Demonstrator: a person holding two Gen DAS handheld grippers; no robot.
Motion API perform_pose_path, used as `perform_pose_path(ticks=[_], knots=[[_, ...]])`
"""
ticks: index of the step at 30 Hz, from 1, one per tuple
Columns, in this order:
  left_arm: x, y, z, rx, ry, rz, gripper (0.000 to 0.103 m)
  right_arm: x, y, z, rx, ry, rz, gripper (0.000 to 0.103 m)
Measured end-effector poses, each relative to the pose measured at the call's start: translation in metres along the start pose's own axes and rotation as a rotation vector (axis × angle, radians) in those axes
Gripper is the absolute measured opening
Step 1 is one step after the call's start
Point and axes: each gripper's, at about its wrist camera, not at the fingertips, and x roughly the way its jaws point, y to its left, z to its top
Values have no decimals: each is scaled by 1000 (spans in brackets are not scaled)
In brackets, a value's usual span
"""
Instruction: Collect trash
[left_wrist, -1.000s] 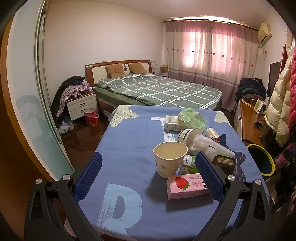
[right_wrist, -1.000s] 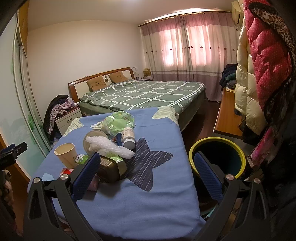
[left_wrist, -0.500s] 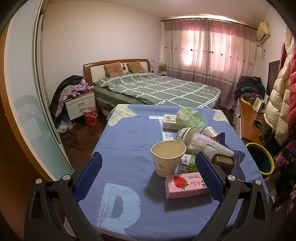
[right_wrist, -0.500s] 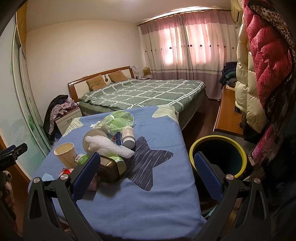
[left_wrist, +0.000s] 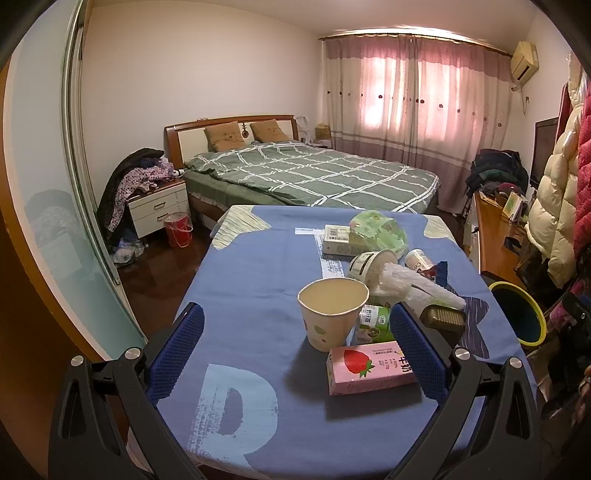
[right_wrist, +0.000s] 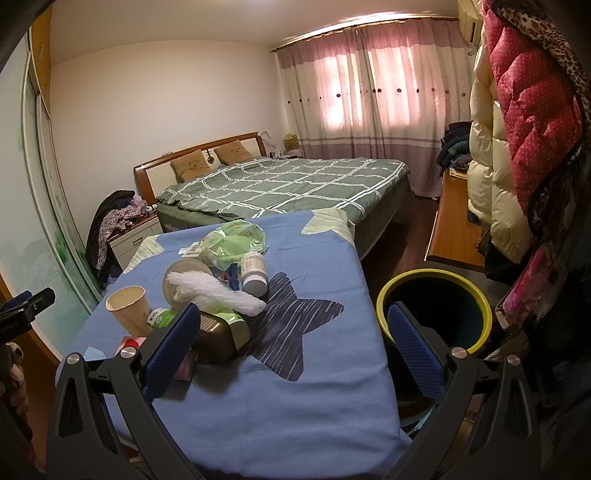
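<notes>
Cream paper cup (left_wrist: 332, 317) upright, touching pink carton (left_wrist: 369, 367).

Bedroom, pale walls (left_wrist: 207, 74), dark wood floor (left_wrist: 162, 266). Far: bed (left_wrist: 314, 173) with green checked quilt, wooden headboard (left_wrist: 232, 123), two brown pillows. Pink curtains (left_wrist: 413, 110) glow with daylight behind. White nightstand (left_wrist: 159, 206) left of bed, clothes heaped on top. Sliding glass door (left_wrist: 48, 206) at left. Air conditioner (left_wrist: 523, 61) high at far right.

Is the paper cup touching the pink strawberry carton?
Cannot tell. In the left wrist view the paper cup base meets the pink strawberry carton edge; no gap or contact shows plainly.
</notes>
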Motion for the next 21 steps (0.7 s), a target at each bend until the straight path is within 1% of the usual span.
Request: perform_pose_path(ticks=[21], knots=[[2,-2,-1,7,15,-6,99,3,-3,0,9,7,1,97]])
